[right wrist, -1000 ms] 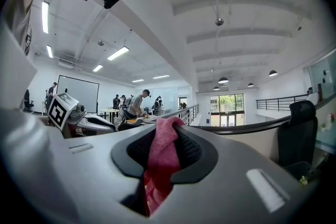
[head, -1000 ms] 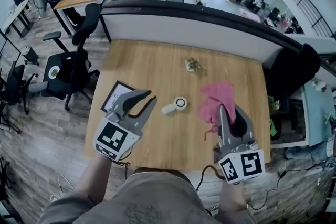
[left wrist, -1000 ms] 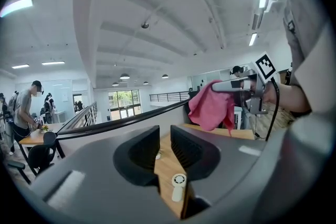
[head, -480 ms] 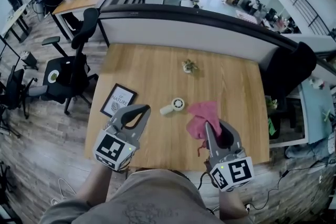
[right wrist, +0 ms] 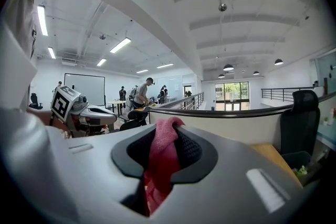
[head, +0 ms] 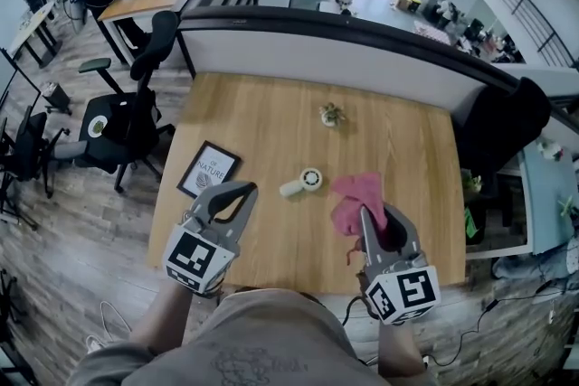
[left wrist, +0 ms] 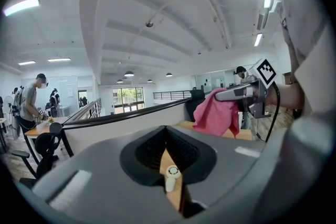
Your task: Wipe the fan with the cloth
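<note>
A small white fan [head: 303,183] lies on its side on the wooden table [head: 271,117], near the middle. My left gripper [head: 248,189] hovers to the fan's near left, shut and holding nothing. In the left gripper view the fan [left wrist: 170,178] shows just past the closed jaws of that gripper [left wrist: 166,134]. My right gripper [head: 366,212] is shut on a pink cloth [head: 356,198], which hangs to the fan's right without touching it. In the right gripper view the cloth [right wrist: 160,157] fills the gap between the pads of the right gripper [right wrist: 166,128].
A black-framed picture [head: 207,169] lies flat at the table's left, close to my left gripper. A small potted plant [head: 331,114] stands farther back. A low partition wall [head: 344,50] runs behind the table, and office chairs [head: 127,117] stand at the left.
The left gripper's jaws have closed on nothing. The right gripper has sunk and drawn back toward me, bringing the pink cloth nearer the table's front edge.
</note>
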A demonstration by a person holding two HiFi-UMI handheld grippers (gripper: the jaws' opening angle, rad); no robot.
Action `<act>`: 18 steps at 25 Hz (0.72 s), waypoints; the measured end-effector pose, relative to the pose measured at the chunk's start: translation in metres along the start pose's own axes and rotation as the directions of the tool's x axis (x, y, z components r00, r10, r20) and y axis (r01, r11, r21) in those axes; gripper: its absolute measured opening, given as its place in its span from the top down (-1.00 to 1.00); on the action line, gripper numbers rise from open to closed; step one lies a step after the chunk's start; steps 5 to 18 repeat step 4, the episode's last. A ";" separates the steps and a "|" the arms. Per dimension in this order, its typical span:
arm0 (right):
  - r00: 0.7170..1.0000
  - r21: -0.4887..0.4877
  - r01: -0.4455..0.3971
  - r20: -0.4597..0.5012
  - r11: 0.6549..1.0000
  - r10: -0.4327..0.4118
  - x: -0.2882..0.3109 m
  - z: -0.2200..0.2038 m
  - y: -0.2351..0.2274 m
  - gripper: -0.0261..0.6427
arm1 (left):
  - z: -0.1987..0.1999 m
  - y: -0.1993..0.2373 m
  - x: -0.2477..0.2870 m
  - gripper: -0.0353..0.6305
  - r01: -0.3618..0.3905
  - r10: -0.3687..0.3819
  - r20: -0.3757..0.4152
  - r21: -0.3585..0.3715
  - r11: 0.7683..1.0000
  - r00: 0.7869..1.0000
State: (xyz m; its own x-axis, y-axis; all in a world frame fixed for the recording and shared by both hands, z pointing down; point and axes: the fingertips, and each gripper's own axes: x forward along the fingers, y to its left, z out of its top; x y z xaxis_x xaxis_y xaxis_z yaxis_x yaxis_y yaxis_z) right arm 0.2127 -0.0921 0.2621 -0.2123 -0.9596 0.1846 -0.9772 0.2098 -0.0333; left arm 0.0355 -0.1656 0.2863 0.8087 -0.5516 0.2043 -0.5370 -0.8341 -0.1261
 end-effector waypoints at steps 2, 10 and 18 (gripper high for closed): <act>1.000 -0.002 -0.003 -0.001 1.000 0.003 0.001 0.000 0.001 0.70 | 0.000 0.000 0.000 0.89 -0.003 0.003 -0.001 -0.005 1.000 1.000; 1.000 -0.003 -0.006 -0.003 1.000 0.006 0.002 -0.001 0.002 0.70 | 0.000 0.001 0.000 0.89 -0.008 0.008 -0.004 -0.020 1.000 1.000; 1.000 -0.003 -0.006 -0.003 1.000 0.006 0.002 -0.001 0.002 0.70 | 0.000 0.001 0.000 0.89 -0.008 0.008 -0.004 -0.020 1.000 1.000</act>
